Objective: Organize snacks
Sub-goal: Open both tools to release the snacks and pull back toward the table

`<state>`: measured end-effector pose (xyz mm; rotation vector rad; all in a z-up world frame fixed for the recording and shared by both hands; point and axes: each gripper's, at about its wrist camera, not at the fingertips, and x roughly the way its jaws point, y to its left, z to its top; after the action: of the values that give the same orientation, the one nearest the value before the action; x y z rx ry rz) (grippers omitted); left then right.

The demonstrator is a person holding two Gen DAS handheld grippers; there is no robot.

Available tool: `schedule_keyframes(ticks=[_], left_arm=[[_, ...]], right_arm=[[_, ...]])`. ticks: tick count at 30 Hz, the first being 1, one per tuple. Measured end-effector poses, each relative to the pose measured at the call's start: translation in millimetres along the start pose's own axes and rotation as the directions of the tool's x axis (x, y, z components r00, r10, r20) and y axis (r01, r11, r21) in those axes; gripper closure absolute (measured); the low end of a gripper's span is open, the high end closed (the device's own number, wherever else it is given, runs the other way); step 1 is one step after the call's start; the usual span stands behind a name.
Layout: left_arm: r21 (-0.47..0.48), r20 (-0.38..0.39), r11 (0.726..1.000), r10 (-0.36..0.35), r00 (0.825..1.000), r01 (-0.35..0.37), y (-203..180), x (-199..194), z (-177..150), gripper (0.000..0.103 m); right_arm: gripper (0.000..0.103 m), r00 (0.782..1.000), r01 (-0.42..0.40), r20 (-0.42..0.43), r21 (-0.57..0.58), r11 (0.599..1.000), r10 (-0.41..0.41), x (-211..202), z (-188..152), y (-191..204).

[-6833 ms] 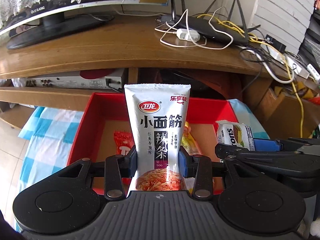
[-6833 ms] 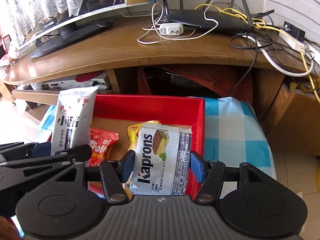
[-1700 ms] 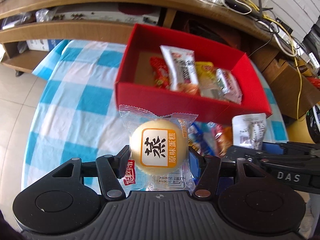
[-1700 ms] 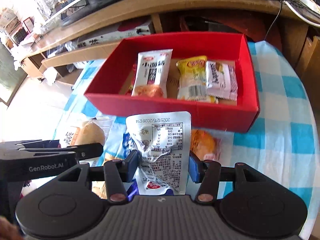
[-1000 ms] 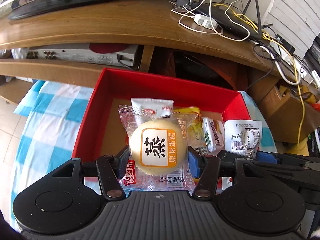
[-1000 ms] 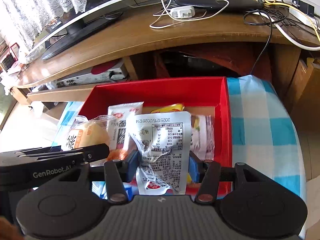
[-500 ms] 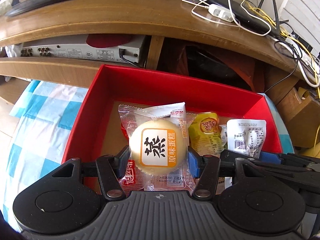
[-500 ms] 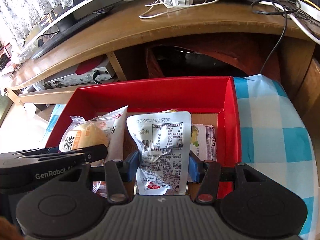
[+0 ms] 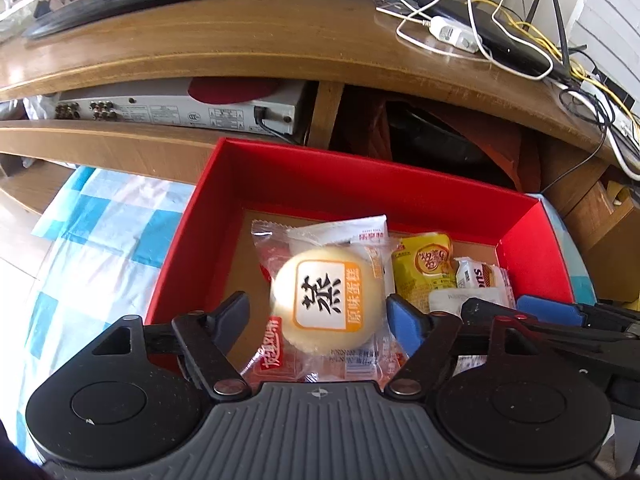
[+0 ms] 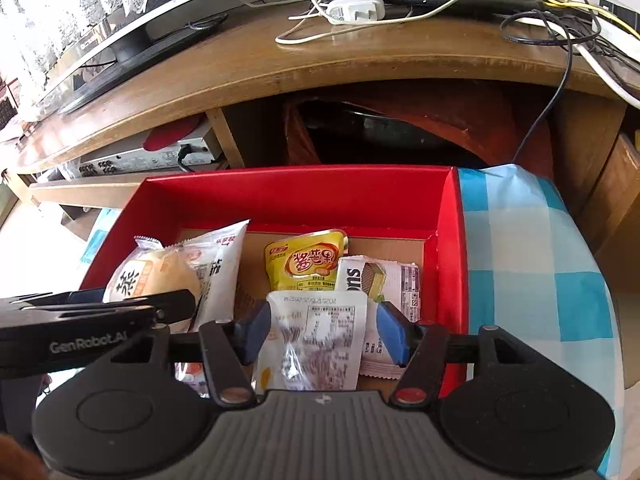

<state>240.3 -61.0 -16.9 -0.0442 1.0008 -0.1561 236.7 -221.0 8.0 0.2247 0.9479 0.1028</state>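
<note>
Hovering over the red box (image 9: 208,216), both grippers are seen with their fingers spread apart and nothing clamped between them.

Left gripper (image 9: 318,314): the jaws are held wide. The steamed cake packet (image 9: 326,306) lies between them, inside the box near its left wall. A clear gap is visible between the left finger (image 9: 234,314) and the wrapper. The blue pad of the right finger (image 9: 402,320) is just beside the wrapper edge; whether it touches cannot be told. The packet rests partly on the white spicy-strip packet (image 9: 360,230), whose top edge shows behind it.

Right gripper (image 10: 320,334): the jaws are likewise parted. The white pouch (image 10: 316,338), printed side up, lies between the two blue pads, in the box toward its near wall. Both pads stand just beside the pouch edges; contact cannot be confirmed, and the image of the pouch is blurred.

Other contents of the box, placed relative to the white pouch:
- the yellow sachet (image 10: 306,262) lies directly behind it, toward the far wall;
- the wafer packet (image 10: 380,280) lies behind and to its right, near the right wall of the box, and is partly covered by it.

The box stands on a blue-and-white checked cloth (image 10: 532,264), in front of a wooden desk (image 10: 360,60).
</note>
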Motion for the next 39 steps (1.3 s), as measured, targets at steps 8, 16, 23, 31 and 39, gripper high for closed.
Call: schedule_keyframes(ticks=[8, 16, 23, 31, 39], left_arm=[[0.008, 0.037, 1.000, -0.013, 0.999, 0.012, -4, -19, 1, 0.016], [-0.004, 0.044, 1.000, -0.012, 0.999, 0.012, 4, -43, -8, 0.015], [-0.010, 0.018, 1.000, -0.017, 1.000, 0.017, 19, -64, -34, 0.015], [-0.002, -0.068, 1.000, -0.021, 0.997, 0.021, 31, -81, -78, 0.014], [0.053, -0.183, 0.999, 0.014, 0.983, -0.004, 28, -66, -118, 0.014]], right_arm=[[0.024, 0.999, 0.005, 0.031, 0.005, 1.000, -0.005, -15, 0, 3], [0.023, 0.999, -0.001, 0.042, -0.031, 1.000, 0.003, -39, -10, 16], [0.023, 1.000, -0.010, 0.015, -0.082, 0.997, 0.012, -56, -34, 32], [0.022, 0.998, -0.042, -0.053, -0.127, 0.991, 0.035, -73, -70, 44], [0.021, 0.987, -0.083, -0.149, -0.176, 0.981, 0.057, -81, -108, 51]])
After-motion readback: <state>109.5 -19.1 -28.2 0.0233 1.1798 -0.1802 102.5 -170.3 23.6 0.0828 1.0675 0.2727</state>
